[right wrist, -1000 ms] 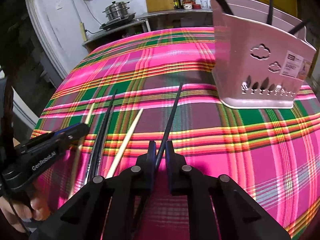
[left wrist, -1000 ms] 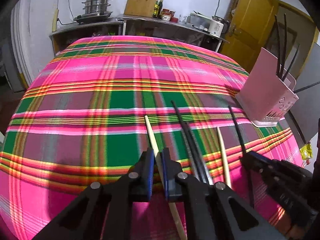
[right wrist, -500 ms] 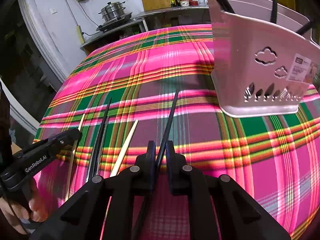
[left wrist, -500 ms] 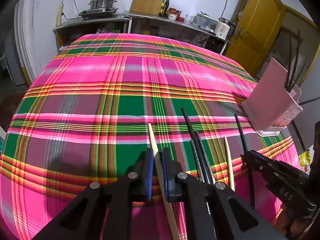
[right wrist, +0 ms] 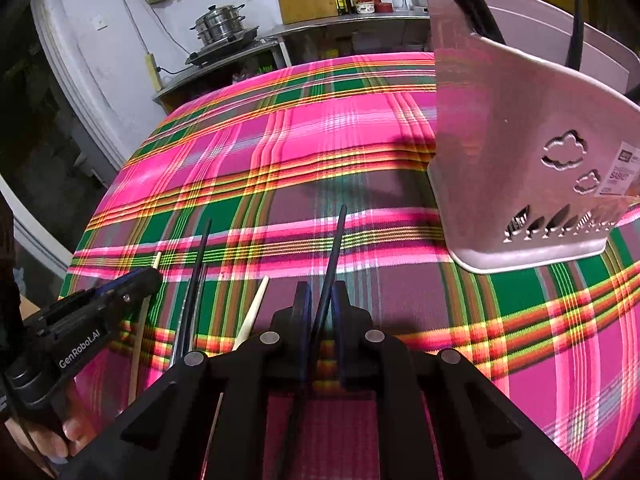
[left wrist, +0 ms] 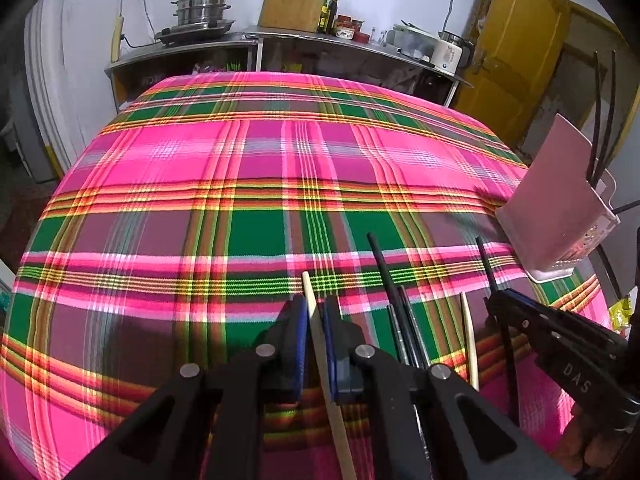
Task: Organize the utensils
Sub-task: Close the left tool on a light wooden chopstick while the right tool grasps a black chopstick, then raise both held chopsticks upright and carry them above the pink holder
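Observation:
My left gripper (left wrist: 315, 312) is shut on a pale wooden chopstick (left wrist: 310, 292) and holds it above the plaid cloth. My right gripper (right wrist: 322, 300) is shut on a black chopstick (right wrist: 336, 240), also raised. The right gripper also shows at the right of the left wrist view (left wrist: 496, 300), and the left gripper shows at the left of the right wrist view (right wrist: 150, 276). Between them on the cloth lie a pair of black chopsticks (left wrist: 394, 292) and another wooden chopstick (left wrist: 468, 328). A pink utensil holder (right wrist: 532, 152) with black chopsticks in it stands to the right.
The table is covered by a pink and green plaid cloth (left wrist: 260, 184). Behind it is a steel counter (left wrist: 248, 40) with a steamer pot (left wrist: 202, 8), a cutting board, bottles and a kettle. A yellow door (left wrist: 516, 52) is at the back right.
Both grippers have lifted with their chopsticks. The right gripper has moved closer to the pink holder. The other chopsticks have not moved.

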`<state>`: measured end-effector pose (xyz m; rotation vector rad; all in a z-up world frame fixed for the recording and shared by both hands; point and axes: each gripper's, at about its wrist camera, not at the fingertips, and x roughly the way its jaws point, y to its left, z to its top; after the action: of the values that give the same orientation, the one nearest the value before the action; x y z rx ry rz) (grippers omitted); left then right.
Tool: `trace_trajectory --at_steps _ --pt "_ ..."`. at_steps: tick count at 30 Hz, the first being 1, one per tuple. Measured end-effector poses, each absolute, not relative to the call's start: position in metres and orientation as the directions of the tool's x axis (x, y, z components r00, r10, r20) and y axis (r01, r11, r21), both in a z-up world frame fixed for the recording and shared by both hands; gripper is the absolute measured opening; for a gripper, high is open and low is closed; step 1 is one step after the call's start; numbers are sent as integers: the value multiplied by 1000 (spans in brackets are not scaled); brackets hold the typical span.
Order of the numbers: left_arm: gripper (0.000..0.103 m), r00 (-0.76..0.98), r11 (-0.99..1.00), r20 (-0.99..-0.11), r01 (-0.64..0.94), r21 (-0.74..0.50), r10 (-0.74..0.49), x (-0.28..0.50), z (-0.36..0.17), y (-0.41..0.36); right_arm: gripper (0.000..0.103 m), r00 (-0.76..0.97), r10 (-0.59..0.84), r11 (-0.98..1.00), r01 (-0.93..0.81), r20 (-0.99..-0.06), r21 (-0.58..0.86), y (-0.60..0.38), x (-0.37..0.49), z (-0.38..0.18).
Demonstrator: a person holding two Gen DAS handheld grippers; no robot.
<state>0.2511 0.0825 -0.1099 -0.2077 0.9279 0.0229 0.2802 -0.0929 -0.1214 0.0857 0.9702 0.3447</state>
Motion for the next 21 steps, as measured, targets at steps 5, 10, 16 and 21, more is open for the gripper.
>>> trace_trajectory --at_steps 5,10,16,21 --pt "7 601 982 -797 -109 -154 -58 254 -110 81 8 519 317 943 -258 -794 208 -90 283 -121" --pt "5 598 980 -798 -107 -170 -73 255 -108 83 8 516 330 939 -260 -790 223 -94 282 -117" --pt "5 621 980 -779 -86 -177 -86 248 -88 81 8 537 352 932 -275 -767 235 -100 275 -100" --pt "5 658 982 -746 -58 -181 -99 237 -58 79 7 565 374 924 -291 -735 247 -105 263 -78"
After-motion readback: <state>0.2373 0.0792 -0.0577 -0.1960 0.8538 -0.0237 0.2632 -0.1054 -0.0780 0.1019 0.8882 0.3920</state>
